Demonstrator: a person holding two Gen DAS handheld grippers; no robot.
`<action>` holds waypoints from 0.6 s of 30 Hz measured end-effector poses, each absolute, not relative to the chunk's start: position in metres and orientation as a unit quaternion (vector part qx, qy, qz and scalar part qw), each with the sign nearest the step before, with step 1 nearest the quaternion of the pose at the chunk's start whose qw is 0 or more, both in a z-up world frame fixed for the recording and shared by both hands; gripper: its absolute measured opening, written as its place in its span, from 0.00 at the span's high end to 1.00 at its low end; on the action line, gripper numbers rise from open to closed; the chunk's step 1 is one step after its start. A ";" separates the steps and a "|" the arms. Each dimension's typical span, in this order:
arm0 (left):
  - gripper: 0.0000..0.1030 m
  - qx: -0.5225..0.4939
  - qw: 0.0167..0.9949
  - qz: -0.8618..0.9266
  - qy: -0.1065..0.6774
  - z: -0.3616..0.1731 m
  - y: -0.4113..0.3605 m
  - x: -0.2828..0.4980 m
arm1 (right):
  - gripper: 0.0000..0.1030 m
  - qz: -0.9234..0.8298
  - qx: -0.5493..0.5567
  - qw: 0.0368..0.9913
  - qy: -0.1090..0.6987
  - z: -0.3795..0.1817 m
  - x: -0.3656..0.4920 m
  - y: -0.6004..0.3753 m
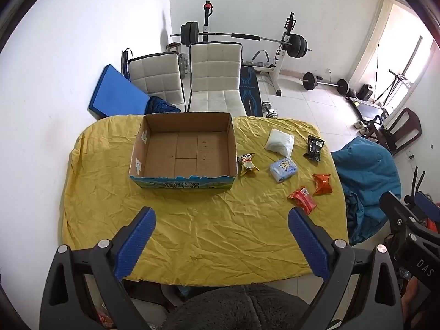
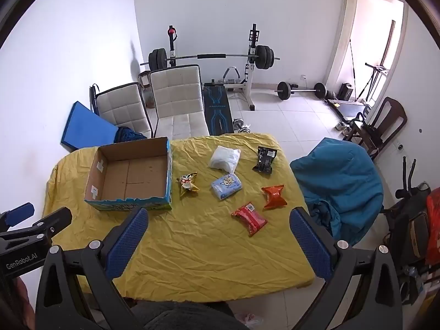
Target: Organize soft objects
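Both your tools, left tool [image 1: 221, 229] and right tool [image 2: 219, 229], hang wide and empty short of the cardboard box [image 1: 183, 151]; six soft packets, red packet [image 2: 249, 218] nearest, lie right of it, ready for loading.

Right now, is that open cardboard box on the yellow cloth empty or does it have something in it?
Empty. Both views show the open cardboard box's bare brown floor, and all six soft packets lie outside it on the yellow cloth.
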State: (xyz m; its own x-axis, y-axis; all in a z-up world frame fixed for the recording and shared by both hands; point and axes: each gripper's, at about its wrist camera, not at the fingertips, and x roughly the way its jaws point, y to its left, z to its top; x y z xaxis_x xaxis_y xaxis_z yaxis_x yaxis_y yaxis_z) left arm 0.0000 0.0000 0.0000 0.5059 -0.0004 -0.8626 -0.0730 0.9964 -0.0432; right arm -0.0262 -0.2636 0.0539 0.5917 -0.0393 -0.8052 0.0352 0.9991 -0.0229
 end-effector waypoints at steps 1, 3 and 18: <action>0.04 -0.038 0.867 0.019 0.496 0.000 0.000 0.000 | 0.00 -0.015 0.012 0.891 0.454 0.054 -0.026 -0.264; 0.04 -0.054 0.867 0.009 0.495 0.000 0.001 0.000 | 0.00 -0.015 0.008 0.888 0.459 0.054 -0.026 -0.264; 0.04 -0.045 0.875 0.011 0.482 0.009 -0.003 -0.004 | 0.00 -0.025 0.012 0.896 0.443 0.065 -0.031 -0.266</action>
State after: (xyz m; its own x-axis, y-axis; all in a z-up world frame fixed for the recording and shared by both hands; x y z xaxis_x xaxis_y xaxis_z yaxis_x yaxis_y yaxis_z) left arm -0.0038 -0.0031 0.0087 0.5351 -0.0230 -0.8445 -0.0631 0.9957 -0.0671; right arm -0.0311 -0.2664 0.0645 0.6058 -0.0351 -0.7948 0.0561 0.9984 -0.0014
